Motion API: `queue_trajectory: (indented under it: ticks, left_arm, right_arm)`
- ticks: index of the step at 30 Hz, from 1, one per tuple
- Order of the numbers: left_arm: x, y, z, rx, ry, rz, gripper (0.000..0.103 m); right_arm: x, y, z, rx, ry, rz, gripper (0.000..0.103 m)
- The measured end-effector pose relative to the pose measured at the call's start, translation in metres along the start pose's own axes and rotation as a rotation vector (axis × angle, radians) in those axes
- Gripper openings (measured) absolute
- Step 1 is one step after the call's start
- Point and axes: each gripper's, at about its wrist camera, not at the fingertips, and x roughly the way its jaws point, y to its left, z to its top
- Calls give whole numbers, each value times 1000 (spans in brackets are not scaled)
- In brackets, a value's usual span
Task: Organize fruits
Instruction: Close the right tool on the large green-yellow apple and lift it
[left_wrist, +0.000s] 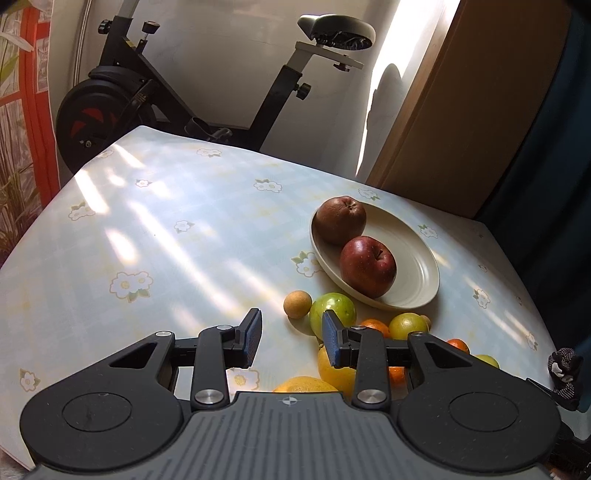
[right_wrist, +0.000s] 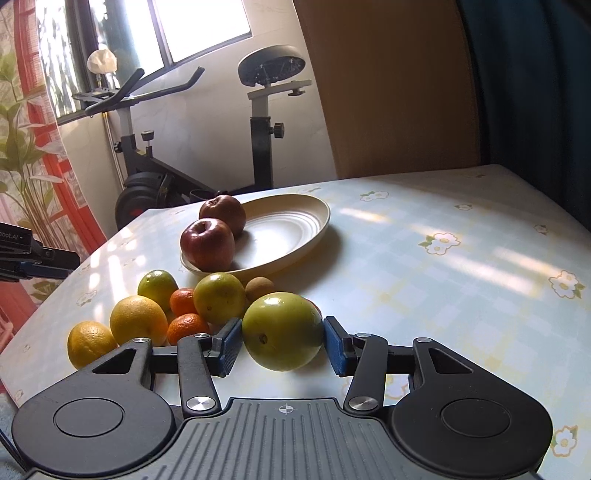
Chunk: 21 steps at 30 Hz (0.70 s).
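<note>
A cream plate (right_wrist: 295, 225) (left_wrist: 417, 273) holds two red apples (right_wrist: 207, 243) (left_wrist: 367, 266). Loose fruit lies in front of it: yellow oranges (right_wrist: 137, 319), small tangerines (right_wrist: 183, 300), green fruits (right_wrist: 218, 297) and a small brown fruit (right_wrist: 259, 288). My right gripper (right_wrist: 282, 341) has its blue pads on both sides of a large green apple (right_wrist: 282, 330) that rests on the table, close to touching it. My left gripper (left_wrist: 291, 338) is open and empty above the table, left of the pile, with a green apple (left_wrist: 332, 312) behind its right finger.
The table (left_wrist: 147, 229) has a pale floral cloth. An exercise bike (left_wrist: 122, 96) stands behind it, a wooden panel (right_wrist: 388, 92) at the back right, a dark curtain (left_wrist: 546, 147) on the right. A small cork-coloured ball (left_wrist: 296, 303) lies left of the pile.
</note>
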Motion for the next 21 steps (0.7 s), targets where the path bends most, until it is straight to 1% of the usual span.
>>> queue_trajectory:
  ticks: [6, 10, 13, 15, 18, 21]
  left_arm:
    - [5, 5, 30, 30, -22, 1, 37]
    - [14, 5, 38, 57, -14, -3, 37]
    - [29, 5, 42, 104, 4, -4, 37]
    - [43, 10, 46, 112, 43, -6, 37]
    - [71, 19, 46, 85, 133, -28, 37]
    - [93, 24, 43, 50, 191, -49, 37]
  right_arm:
    - [1, 4, 16, -22, -13, 13, 44]
    - [10, 9, 22, -12, 5, 35, 44]
    - [16, 15, 27, -36, 10, 37, 44]
    - [19, 17, 30, -43, 11, 42, 44]
    - [23, 20, 32, -52, 21, 48, 44]
    - [28, 22, 32, -59, 34, 43, 44]
